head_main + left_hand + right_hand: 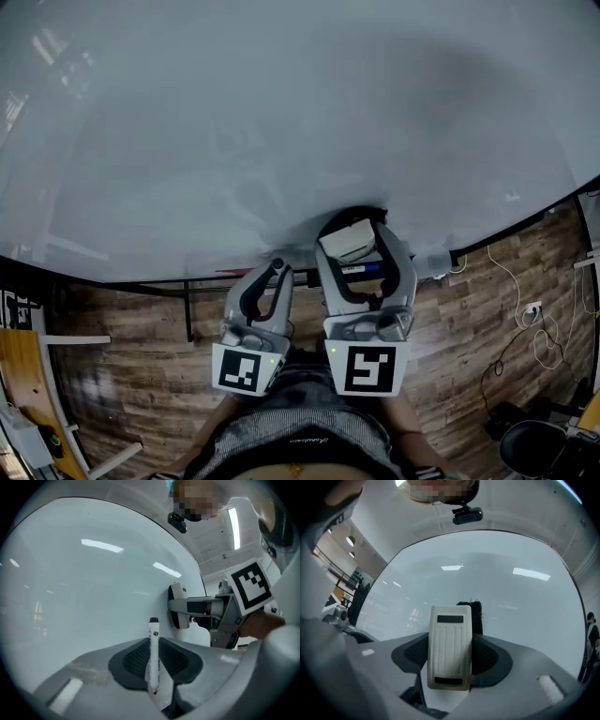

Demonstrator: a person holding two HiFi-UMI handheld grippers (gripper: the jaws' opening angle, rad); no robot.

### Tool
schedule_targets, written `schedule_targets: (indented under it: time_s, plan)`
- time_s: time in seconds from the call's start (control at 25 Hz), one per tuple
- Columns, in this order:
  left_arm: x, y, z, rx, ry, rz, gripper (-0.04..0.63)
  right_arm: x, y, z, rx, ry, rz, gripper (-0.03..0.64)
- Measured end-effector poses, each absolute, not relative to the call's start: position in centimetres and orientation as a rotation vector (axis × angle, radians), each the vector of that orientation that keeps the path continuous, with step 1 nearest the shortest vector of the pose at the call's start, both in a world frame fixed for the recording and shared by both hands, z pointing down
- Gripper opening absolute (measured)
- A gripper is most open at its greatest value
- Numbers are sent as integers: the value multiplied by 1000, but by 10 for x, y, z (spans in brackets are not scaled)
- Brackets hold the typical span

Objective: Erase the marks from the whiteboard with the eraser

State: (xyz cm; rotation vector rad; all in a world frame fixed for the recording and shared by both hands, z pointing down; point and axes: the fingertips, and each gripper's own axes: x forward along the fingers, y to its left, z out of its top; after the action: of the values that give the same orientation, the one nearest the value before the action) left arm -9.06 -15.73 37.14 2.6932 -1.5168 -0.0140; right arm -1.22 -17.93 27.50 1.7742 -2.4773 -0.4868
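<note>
1. the whiteboard [234, 141] is filling the upper part of the head view, its pale surface showing soft reflections of ceiling lights.
2. the right gripper [354, 230] is clamping the eraser [450, 648]; both jaws are pressing on the long sides of the white ribbed body, and the black felt is showing along its right edge.
3. in the left gripper view the eraser is sitting low on the board, its dark pad facing the surface and looking to be in contact with it.
4. the left gripper [277, 270] is gripping a white marker [153, 653] between closed jaws; the marker is standing upright in that view, its black cap pointing toward the board.
5. whether the cap is touching the board cannot be told.
6. the two grippers are sitting side by side near the board's lower edge, the left one slightly lower in the head view.
7. a wooden floor [122, 366] is showing below the board, with white cables [525, 319] lying on it at the right.
</note>
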Motion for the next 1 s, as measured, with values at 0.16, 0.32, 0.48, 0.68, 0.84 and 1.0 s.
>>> schedule_targets:
  time_s: [0.16, 0.32, 0.48, 0.68, 0.84, 1.0]
  plan:
    - [-90, -156, 370, 2694, -1516, -14, 71, -15, -181, 278, 1787, -2335, -538, 259]
    - [-93, -156, 371, 2683, -1537, 6, 71, -15, -181, 278, 1775, -2324, -582, 261]
    - [-95, -156, 372, 2669, -1559, 22, 71, -26, -178, 292, 1692, -2388, -538, 259]
    - [-102, -157, 378, 2659, -1568, 38, 71, -36, -179, 304, 1651, -2402, -553, 259]
    - [-100, -162, 378, 2668, -1555, 30, 71, -20, -184, 296, 1703, -2402, -550, 259]
    - [-107, -158, 374, 2685, -1529, 9, 71, -9, -182, 285, 1797, -2366, -546, 259]
